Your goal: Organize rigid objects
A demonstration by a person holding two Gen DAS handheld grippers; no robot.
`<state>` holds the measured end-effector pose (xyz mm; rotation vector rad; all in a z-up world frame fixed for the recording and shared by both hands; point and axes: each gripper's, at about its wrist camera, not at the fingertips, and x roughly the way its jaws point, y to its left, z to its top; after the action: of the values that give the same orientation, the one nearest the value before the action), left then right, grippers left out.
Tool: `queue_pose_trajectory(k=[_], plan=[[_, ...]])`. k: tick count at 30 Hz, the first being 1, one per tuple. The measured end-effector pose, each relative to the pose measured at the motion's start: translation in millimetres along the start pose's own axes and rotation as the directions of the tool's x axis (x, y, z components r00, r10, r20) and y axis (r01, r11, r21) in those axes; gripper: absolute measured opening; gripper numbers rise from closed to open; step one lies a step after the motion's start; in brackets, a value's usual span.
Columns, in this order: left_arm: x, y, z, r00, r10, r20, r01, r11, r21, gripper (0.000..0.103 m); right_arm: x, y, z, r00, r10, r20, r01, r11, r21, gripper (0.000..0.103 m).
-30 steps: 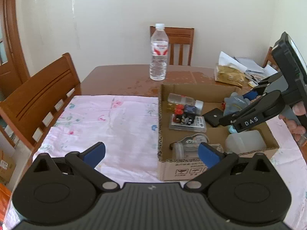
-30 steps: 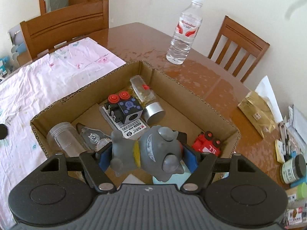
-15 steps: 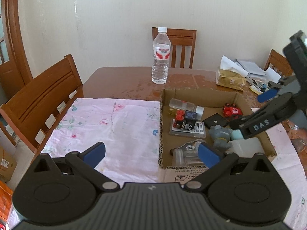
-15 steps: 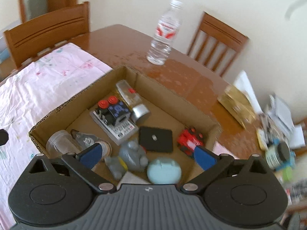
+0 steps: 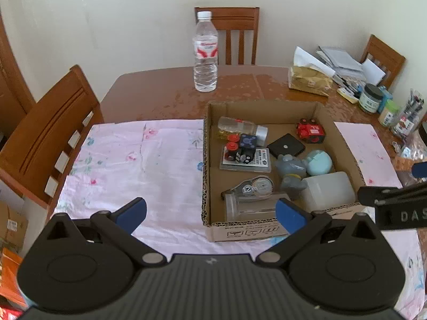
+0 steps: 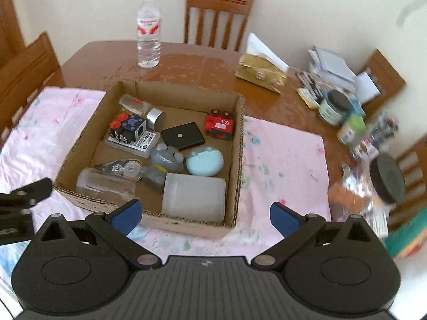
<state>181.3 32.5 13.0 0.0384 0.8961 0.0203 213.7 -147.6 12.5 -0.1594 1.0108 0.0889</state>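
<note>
A cardboard box [image 5: 344, 144] [image 6: 237, 160] sits on a pink floral cloth [image 5: 138, 165] [image 6: 283, 160]. Inside lie a grey elephant toy [image 5: 291, 165] [image 6: 166, 156], a red toy car [image 5: 311, 130] [image 6: 220, 124], a black case [image 5: 286, 146] [image 6: 182, 136], a light blue round case [image 5: 320, 162] [image 6: 205, 161], a white plastic box [image 5: 328, 190] [image 6: 194, 196], a correction tape [image 5: 252, 186] [image 6: 122, 168] and a cube toy [image 5: 241, 150] [image 6: 129, 129]. My left gripper [image 5: 210, 212] is open and empty, before the box's near left corner. My right gripper [image 6: 204, 214] is open and empty, above the box's near edge.
A water bottle [image 5: 205, 53] [image 6: 148, 26] stands on the wooden table behind the box. A gold packet [image 6: 260, 73], papers, jars [image 6: 333, 108] and bottles crowd the right side. Wooden chairs [image 5: 48, 136] stand around the table.
My right gripper opened and let the grey elephant toy go into the box, then drew back and up. The left gripper rose slightly.
</note>
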Motion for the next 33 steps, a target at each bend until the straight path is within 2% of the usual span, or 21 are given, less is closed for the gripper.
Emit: queue_pose_trajectory(k=[6,14,33], plan=[[-2.6,-5.1,7.3,1.0,-0.006,-0.011,0.006,0.999,0.034,0.102,-12.3,0.2,-3.5,1.0,-0.018,0.023,0.017,0.999,0.035,0.103],[-4.4,-6.5,10.1,1.0,-0.018,-0.014,0.018,0.999,0.034,0.102,-16.7,-4.7,-6.7,0.999,0.008,0.034,-0.011,0.995,0.099,0.103],[-8.7,-8.6,9.3,1.0,-0.021,-0.015,0.022,1.0,0.02,0.102,-19.2,-4.2,-7.5,0.999,0.005,0.039,-0.009,0.995,0.1,0.103]])
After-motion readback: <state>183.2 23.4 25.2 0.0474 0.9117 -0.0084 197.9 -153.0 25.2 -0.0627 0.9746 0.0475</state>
